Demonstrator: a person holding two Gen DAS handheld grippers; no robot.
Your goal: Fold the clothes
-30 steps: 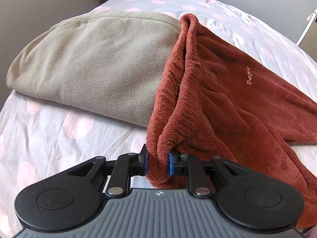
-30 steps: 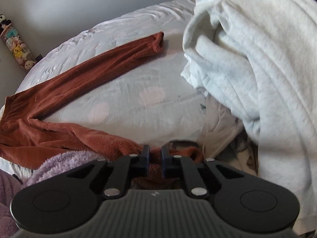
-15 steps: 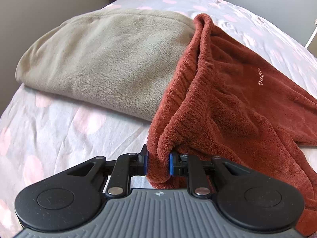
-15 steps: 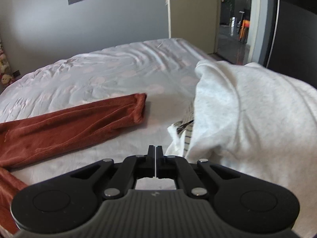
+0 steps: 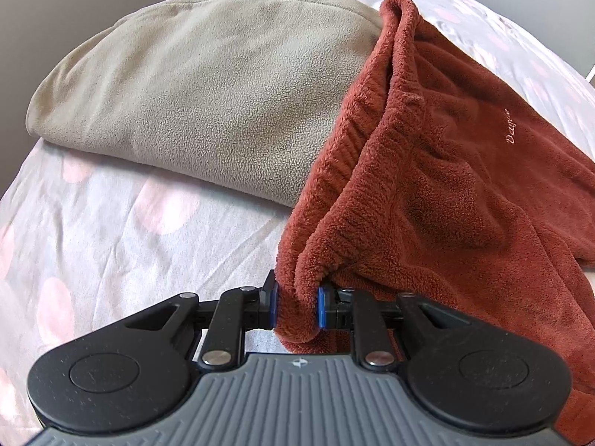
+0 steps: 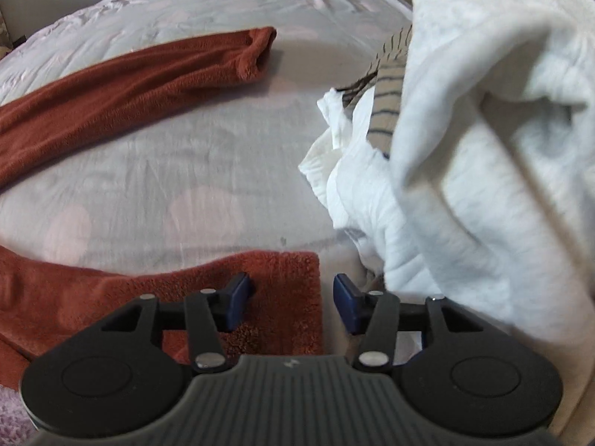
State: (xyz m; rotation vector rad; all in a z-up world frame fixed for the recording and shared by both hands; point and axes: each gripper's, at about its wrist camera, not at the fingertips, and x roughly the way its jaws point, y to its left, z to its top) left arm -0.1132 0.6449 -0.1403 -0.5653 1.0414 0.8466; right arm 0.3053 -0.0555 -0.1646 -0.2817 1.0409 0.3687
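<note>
Rust-red fleece trousers (image 5: 438, 186) lie on the bed, their ribbed waistband bunched toward me. My left gripper (image 5: 296, 306) is shut on the waistband's near corner. In the right wrist view one trouser leg (image 6: 130, 78) stretches across the sheet to the far cuff, and the other leg's cuff (image 6: 282, 286) lies flat just under my right gripper (image 6: 292, 299), which is open with its fingers either side of the cuff end.
A folded beige fleece (image 5: 193, 100) lies beside the waistband on the left. A heap of white and striped clothes (image 6: 476, 156) rises close on the right. The bed sheet (image 6: 186, 186) is pale with pink dots. Purple fabric (image 6: 15, 416) shows at the bottom left.
My right gripper was shut and raised half a second ago; it has dropped down over the near cuff and opened. My left gripper keeps its hold and has shifted slightly forward.
</note>
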